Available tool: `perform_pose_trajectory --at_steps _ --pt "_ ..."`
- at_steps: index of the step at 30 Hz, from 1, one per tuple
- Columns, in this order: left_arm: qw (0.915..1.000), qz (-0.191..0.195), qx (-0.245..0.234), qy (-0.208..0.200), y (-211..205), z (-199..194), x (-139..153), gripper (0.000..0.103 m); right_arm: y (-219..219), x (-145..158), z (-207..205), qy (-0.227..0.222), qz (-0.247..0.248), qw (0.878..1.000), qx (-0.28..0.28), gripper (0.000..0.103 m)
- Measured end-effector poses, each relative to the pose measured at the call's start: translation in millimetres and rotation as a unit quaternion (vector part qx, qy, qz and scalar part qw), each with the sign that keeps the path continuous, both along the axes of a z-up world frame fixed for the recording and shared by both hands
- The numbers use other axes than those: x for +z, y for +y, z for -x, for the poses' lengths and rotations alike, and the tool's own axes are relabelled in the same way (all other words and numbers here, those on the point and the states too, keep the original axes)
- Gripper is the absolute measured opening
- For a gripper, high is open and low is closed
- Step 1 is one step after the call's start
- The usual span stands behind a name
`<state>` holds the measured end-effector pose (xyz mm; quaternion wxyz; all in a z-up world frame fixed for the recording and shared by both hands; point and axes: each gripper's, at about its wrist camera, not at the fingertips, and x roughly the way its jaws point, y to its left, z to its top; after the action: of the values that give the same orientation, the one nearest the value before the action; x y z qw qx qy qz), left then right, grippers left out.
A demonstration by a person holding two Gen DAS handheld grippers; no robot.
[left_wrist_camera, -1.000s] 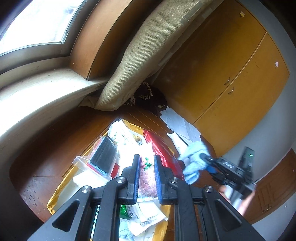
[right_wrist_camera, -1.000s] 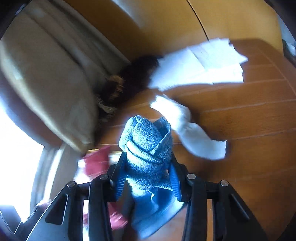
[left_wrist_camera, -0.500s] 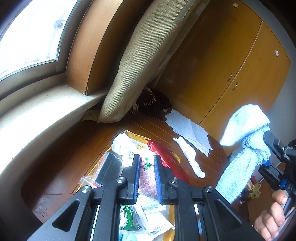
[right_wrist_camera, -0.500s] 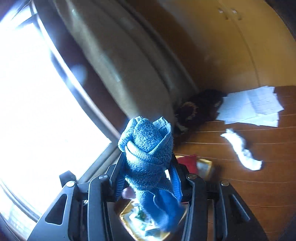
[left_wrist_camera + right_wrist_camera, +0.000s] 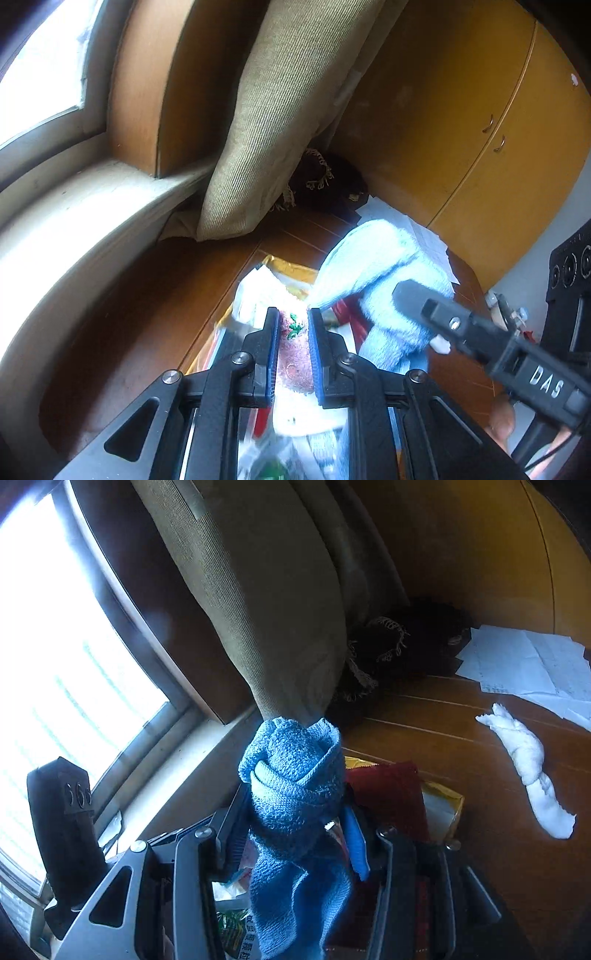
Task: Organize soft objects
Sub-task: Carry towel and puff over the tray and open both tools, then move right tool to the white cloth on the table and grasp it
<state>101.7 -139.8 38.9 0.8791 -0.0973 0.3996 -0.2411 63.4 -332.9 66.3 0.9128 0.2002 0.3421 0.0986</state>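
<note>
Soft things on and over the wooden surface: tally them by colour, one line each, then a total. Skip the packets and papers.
Blue: 1, the blue cloth between the right gripper's opening jaws.
Pink: 1, the pink fuzzy piece clamped in the left gripper.
White: 1, the white twisted cloth lying apart.
Dark: 1, the dark fringed cloth.
Olive: 1, the olive cushion.
Total: 5

Right gripper [image 5: 295, 834], jaws opening, with blue towel [image 5: 295, 775] between them.
</note>
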Motion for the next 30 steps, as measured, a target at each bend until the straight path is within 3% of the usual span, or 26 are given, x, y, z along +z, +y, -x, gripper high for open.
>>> perform_pose_trajectory --at_steps 3,5,7,11,13,20,24,26,30 --pt "0.9997 -0.017 -0.005 0.016 -11.3 -17.9 -10.6 0.016 -0.5 -8.7 -6.5 0.017 0.005 1.000 -0.003 0.046" --pt "0.9992 -0.023 -0.008 0.030 -16.2 -26.3 -18.4 0.022 -2.4 -18.4 -13.0 0.028 -0.001 1.000 -0.003 0.046" --pt "0.9987 -0.026 -0.013 0.042 -18.4 -31.4 -24.5 0.041 -3.5 -26.1 -16.2 0.037 -0.002 0.999 -0.006 0.049" --pt "0.9954 0.023 -0.024 0.089 -8.5 -35.9 -31.8 0.054 -12.2 -29.9 -14.1 0.037 -0.030 0.999 -0.009 0.056" --pt "0.9942 0.050 -0.024 0.092 -2.0 -32.1 -29.7 0.064 -16.1 -24.9 -8.4 0.027 -0.042 0.999 -0.008 0.060" --pt "0.9918 0.104 -0.020 0.072 14.8 -6.5 -11.1 0.065 -37.9 -1.6 22.6 -0.010 -0.054 0.998 -0.029 0.061" --pt "0.9946 0.100 -0.012 0.027 13.6 31.7 8.9 0.068 -66.3 6.1 45.5 -0.025 -0.042 0.997 -0.058 0.061" --pt "0.9953 0.093 -0.024 0.014 1.1 51.8 12.1 0.070 -90.7 0.6 54.8 -0.010 -0.028 0.995 -0.093 0.063" --pt "0.9954 0.075 -0.058 0.013 -27.0 73.3 10.9 0.070 -135.1 -35.0 50.5 0.070 -0.014 0.986 -0.149 0.063"
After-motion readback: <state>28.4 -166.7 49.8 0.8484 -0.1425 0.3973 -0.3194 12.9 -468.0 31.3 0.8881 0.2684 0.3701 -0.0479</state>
